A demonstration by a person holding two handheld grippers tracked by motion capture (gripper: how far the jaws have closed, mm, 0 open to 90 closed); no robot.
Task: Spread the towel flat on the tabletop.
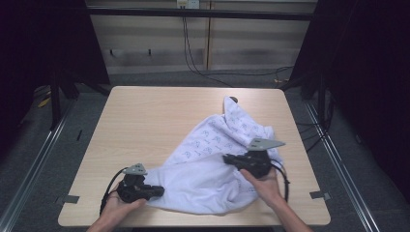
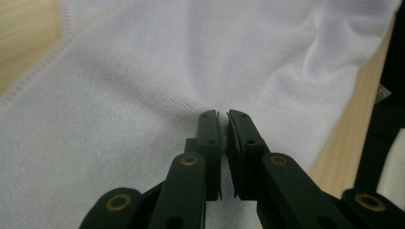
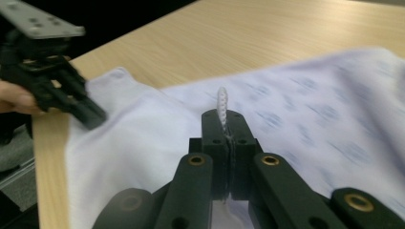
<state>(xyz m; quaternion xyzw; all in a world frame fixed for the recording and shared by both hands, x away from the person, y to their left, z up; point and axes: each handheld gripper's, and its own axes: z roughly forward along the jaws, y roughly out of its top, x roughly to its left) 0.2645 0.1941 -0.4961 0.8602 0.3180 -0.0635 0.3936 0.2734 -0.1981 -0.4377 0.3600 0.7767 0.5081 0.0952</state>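
Garment (image 1: 212,159), white with a faint blue print, lay crumpled on the right and near part of the wooden desk (image 1: 145,121), one end reaching toward the far edge. Left tongs (image 1: 157,192) were clenched on the plain white cloth at its near-left edge, fabric pinched between the pads. Right tongs (image 1: 226,158) were clenched on a raised fold near the middle, a ridge of cloth standing up between the jaws. Each tool was held in a hand.

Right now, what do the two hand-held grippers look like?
Both are black. The left hand-held gripper and right hand-held gripper each carry a grey three-cornered plate on top and trail a black cable. Their linked black jaws have brass-coloured pivot rings. The forearms are bare, no sleeves.
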